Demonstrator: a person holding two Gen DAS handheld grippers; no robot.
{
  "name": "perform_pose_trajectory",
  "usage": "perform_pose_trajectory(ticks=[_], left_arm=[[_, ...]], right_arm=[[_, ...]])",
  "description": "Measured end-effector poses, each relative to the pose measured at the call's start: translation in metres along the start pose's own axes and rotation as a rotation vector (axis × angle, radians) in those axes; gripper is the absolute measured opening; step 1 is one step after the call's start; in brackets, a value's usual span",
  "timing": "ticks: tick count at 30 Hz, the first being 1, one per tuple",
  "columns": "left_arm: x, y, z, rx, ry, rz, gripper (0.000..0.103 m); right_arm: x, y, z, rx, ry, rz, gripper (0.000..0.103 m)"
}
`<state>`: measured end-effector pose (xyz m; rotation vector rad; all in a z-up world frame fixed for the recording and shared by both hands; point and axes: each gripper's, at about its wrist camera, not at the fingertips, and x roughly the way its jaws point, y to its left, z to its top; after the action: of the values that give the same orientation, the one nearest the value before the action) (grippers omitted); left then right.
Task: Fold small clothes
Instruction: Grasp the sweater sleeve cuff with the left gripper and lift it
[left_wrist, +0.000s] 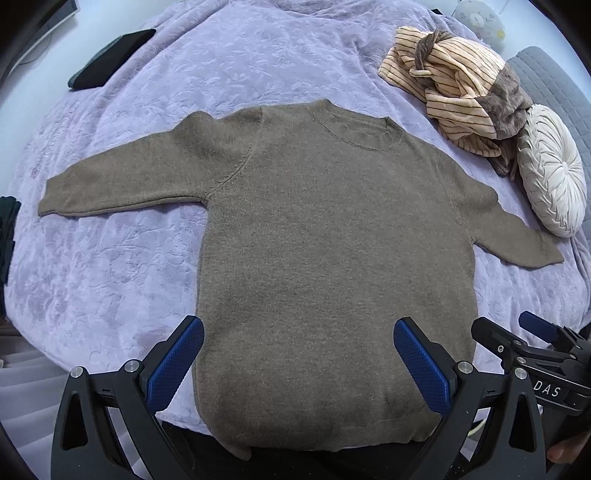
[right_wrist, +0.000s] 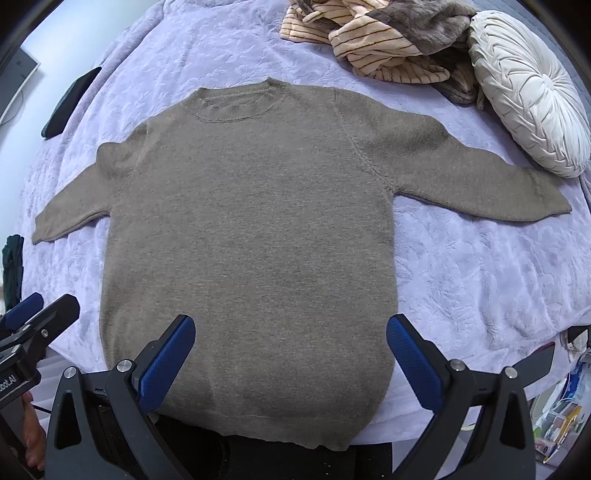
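Note:
A brown knit sweater (left_wrist: 325, 240) lies flat and face up on the lilac bedspread (left_wrist: 110, 266), sleeves spread to both sides, collar at the far end, hem at the near edge. My left gripper (left_wrist: 297, 339) hovers open above the hem, blue pads wide apart, nothing between them. The same sweater (right_wrist: 251, 229) fills the right wrist view, where my right gripper (right_wrist: 290, 336) is also open over the hem and holds nothing. The right gripper (left_wrist: 517, 328) shows at the lower right of the left wrist view, and the left gripper (right_wrist: 40, 306) at the lower left of the right wrist view.
A striped peach and brown garment (left_wrist: 461, 88) lies crumpled at the far right, beside a round white cushion (left_wrist: 550, 170). A dark folded item (left_wrist: 110, 59) rests at the far left. Dark green cloth (left_wrist: 7, 236) sits at the left edge. Clutter (right_wrist: 557, 413) shows beyond the bed's right corner.

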<state>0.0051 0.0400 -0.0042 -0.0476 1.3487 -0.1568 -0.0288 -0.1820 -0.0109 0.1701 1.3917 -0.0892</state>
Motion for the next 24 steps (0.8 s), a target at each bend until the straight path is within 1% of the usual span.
perform_pose_trajectory(ticks=[5, 7, 9, 11, 13, 14, 16, 17, 18, 19, 21, 22, 24], left_arm=[[0.014, 0.035, 0.012, 0.003, 0.013, -0.079, 0.103], [0.019, 0.060, 0.019, -0.023, 0.012, -0.109, 0.103], [0.026, 0.093, 0.029, -0.070, 0.003, -0.139, 0.103], [0.032, 0.132, 0.042, -0.130, -0.025, -0.161, 0.103], [0.036, 0.179, 0.055, -0.192, -0.085, -0.179, 0.103], [0.038, 0.202, 0.061, -0.224, -0.112, -0.174, 0.103], [0.047, 0.250, 0.063, -0.311, -0.151, -0.157, 0.103], [0.052, 0.269, 0.062, -0.357, -0.162, -0.163, 0.103], [0.060, 0.296, 0.061, -0.430, -0.173, -0.177, 0.103], [0.067, 0.313, 0.057, -0.483, -0.178, -0.188, 0.103], [0.085, 0.350, 0.052, -0.603, -0.182, -0.244, 0.103], [0.094, 0.364, 0.050, -0.649, -0.179, -0.272, 0.103], [0.112, 0.383, 0.049, -0.696, -0.168, -0.315, 0.103]], right_arm=[[0.009, 0.028, 0.004, 0.018, 0.005, 0.007, 0.103], [0.015, 0.045, 0.008, 0.025, 0.016, 0.012, 0.103], [0.020, 0.064, 0.010, 0.023, 0.024, 0.029, 0.103], [0.024, 0.084, 0.012, 0.008, 0.031, 0.041, 0.103], [0.028, 0.108, 0.015, -0.017, 0.037, 0.057, 0.103], [0.030, 0.119, 0.016, -0.029, 0.040, 0.066, 0.103], [0.034, 0.141, 0.018, -0.053, 0.047, 0.081, 0.103], [0.037, 0.154, 0.019, -0.068, 0.053, 0.086, 0.103], [0.040, 0.163, 0.019, -0.078, 0.059, 0.090, 0.103], [0.043, 0.173, 0.019, -0.091, 0.065, 0.092, 0.103], [0.048, 0.191, 0.020, -0.115, 0.075, 0.096, 0.103], [0.051, 0.200, 0.019, -0.129, 0.082, 0.096, 0.103], [0.055, 0.212, 0.018, -0.142, 0.094, 0.094, 0.103]])
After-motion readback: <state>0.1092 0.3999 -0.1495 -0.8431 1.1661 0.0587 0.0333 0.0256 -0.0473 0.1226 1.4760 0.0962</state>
